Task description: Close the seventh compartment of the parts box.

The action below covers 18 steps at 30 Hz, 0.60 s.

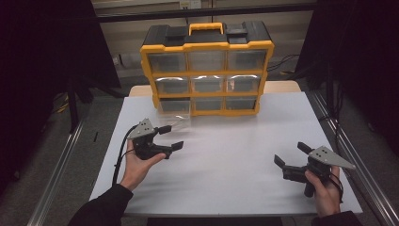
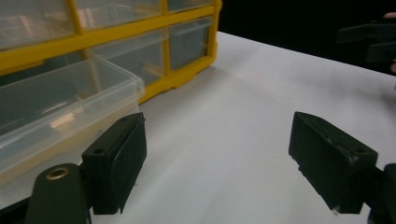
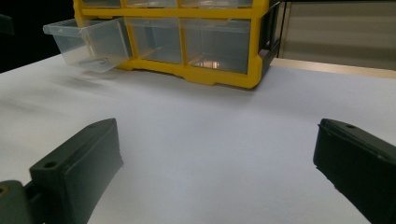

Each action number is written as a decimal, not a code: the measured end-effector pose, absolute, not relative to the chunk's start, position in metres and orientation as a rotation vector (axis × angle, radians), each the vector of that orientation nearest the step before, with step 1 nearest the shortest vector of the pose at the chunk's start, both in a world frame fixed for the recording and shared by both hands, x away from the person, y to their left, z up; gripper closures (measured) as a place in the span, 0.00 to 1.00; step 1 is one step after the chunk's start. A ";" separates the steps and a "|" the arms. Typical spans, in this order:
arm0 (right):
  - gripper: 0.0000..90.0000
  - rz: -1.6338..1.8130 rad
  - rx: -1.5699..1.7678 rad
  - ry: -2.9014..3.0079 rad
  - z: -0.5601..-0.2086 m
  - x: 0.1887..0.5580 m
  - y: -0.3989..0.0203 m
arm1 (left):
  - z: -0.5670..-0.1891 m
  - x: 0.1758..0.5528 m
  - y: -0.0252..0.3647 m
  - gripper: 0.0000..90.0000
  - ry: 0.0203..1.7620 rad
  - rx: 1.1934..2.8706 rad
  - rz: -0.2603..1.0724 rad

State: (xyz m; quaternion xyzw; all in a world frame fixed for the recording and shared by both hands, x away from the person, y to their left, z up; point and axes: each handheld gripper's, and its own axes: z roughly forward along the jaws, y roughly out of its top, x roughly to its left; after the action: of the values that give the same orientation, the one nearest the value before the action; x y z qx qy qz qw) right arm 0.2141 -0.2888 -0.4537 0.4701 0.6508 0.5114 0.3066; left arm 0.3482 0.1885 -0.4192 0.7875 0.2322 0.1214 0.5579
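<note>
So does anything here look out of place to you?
One thing: the bottom-left drawer of the yellow organizer is pulled out over the table, while the other drawers sit flush. A small pale piece lies inside it. The left gripper is beside it, open.

My right gripper point(image 3: 217, 177): fingers point(image 3: 79, 163) spread wide, nothing between them, just bare white bench point(image 3: 210, 130). Ahead, yellow drawer cabinet point(image 3: 187, 14) stands on the bench. Its bottom-left clear drawer point(image 3: 88, 42) is pulled out; the clear drawers beside it sit flush.
</note>
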 end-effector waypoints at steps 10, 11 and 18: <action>0.00 1.355 1.237 1.724 -0.454 0.215 -0.288 | -0.420 0.362 0.187 0.28 0.526 1.853 0.313; 0.00 1.355 1.239 1.723 -0.454 0.215 -0.288 | -0.420 0.361 0.188 0.30 0.532 1.862 0.323; 0.00 1.356 1.240 1.726 -0.454 0.214 -0.289 | -0.424 0.362 0.191 0.39 0.497 1.858 0.328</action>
State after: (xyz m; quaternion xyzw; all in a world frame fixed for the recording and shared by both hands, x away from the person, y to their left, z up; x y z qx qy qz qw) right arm 0.2139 -0.2888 -0.4539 0.4682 0.6521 0.5122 0.3053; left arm 0.3618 0.1909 -0.4242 0.7885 0.2107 0.1392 0.5607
